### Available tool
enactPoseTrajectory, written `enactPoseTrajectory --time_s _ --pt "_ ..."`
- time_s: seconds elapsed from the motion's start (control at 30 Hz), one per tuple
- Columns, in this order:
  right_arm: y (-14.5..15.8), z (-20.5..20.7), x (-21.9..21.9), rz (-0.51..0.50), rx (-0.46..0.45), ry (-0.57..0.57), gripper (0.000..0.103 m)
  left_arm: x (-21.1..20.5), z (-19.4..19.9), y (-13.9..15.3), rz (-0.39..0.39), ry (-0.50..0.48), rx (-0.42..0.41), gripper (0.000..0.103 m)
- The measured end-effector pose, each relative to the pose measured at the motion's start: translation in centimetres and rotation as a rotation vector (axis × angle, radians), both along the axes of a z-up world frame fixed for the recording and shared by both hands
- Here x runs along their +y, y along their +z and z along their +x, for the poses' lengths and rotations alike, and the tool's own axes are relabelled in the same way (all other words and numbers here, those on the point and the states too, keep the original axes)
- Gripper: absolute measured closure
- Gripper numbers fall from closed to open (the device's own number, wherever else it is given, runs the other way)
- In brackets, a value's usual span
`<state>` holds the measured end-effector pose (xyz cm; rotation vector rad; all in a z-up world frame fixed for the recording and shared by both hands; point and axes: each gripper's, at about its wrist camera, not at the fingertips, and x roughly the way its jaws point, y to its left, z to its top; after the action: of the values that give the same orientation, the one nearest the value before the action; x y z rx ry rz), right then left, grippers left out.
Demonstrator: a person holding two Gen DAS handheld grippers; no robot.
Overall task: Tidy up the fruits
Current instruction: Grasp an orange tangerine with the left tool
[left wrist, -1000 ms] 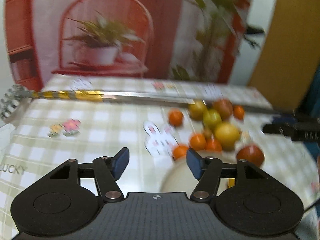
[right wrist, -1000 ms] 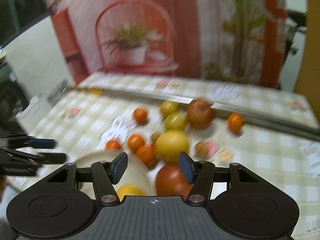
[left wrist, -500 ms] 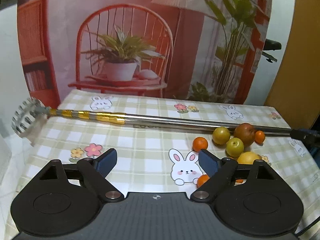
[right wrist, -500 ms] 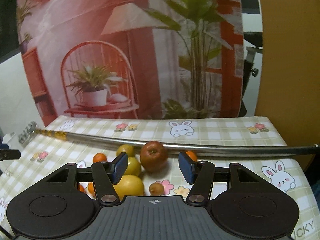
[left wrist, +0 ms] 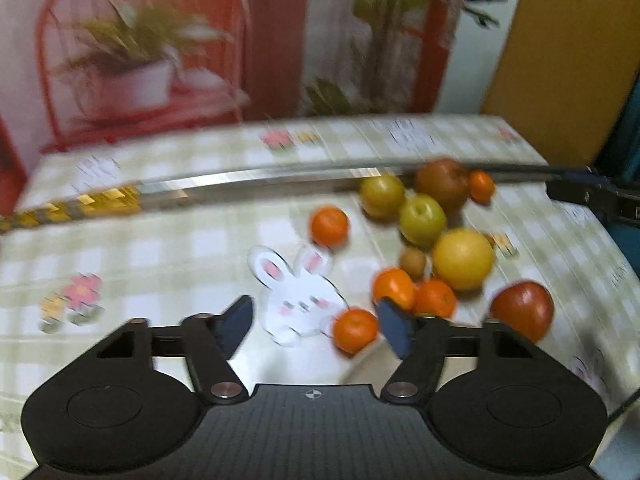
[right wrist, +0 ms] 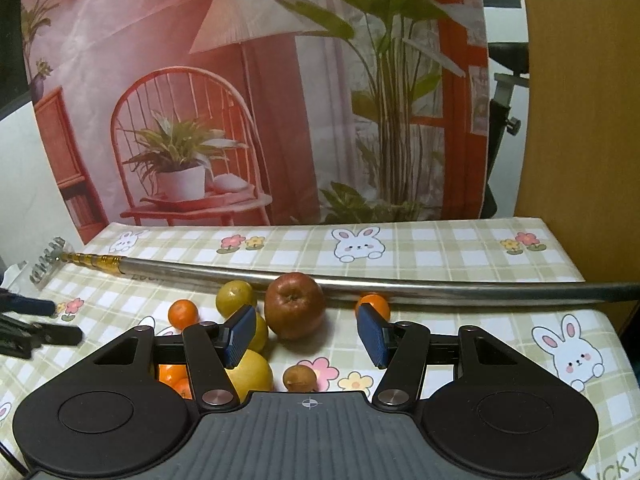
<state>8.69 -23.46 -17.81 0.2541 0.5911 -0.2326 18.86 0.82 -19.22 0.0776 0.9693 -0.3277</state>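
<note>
Loose fruit lies on a checked tablecloth. In the left wrist view, blurred by motion, my left gripper [left wrist: 316,326] is open and empty above the cloth, with a small orange [left wrist: 355,335] just before its right finger and a pale plate rim [left wrist: 370,364] below it. Beyond lie more oranges [left wrist: 329,225], green fruits [left wrist: 422,219], a yellow grapefruit [left wrist: 462,259] and red apples [left wrist: 522,315]. In the right wrist view my right gripper [right wrist: 306,334] is open and empty, with a red apple [right wrist: 295,305] between and beyond its fingertips.
A long metal rod with a gold end [right wrist: 360,282] lies across the table behind the fruit. The left gripper [right wrist: 36,324] shows at the left edge of the right wrist view. A printed backdrop stands behind; the table's right edge [right wrist: 600,312] is near.
The left gripper has tilted down and moved closer to the fruit, bringing the plate rim back into view. The right gripper has barely moved since half a second ago.
</note>
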Motion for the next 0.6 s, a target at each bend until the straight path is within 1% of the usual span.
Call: enactPoseTrajectory --time_s 0.03,0.07,0.17,0.3,0.37,0.43,0.57,0.6 --pt "-0.1 0.0 -0.1 0.004 0.003 0.002 0.050 -0.1 0.4 -0.5 -0.016 -0.004 0.029 0.049" --pt "-0.1 0.1 -0.1 0.009 0.005 0.002 0.050 0.0 0.8 -1.0 -0.036 0.001 0.062 0.051" --pt "-0.4 0.1 -0.4 0.031 0.001 -0.002 0.050 0.4 2.0 -2.3 -0.104 0.050 0.140 0.052" --pt "-0.8 0.1 -0.8 0.047 0.005 -0.007 0.050 0.9 3.3 -3.5 -0.187 0.120 0.206 0.054" --pt "-1.0 0.0 -1.0 0.055 0.008 -0.008 0.050 1.0 3.7 -4.2 -0.207 0.142 0.242 0.054" --pt "-1.2 -0.1 -1.2 0.062 0.011 -0.011 0.050 0.9 4.2 -4.8 -0.221 0.157 0.274 0.057" --pt "-1.5 -0.2 -1.5 0.080 0.014 -0.020 0.050 1.0 4.1 -5.9 -0.238 0.177 0.308 0.060" --pt "-1.5 -0.3 -1.6 0.084 0.014 -0.022 0.050 1.0 4.0 -5.7 -0.243 0.183 0.305 0.061"
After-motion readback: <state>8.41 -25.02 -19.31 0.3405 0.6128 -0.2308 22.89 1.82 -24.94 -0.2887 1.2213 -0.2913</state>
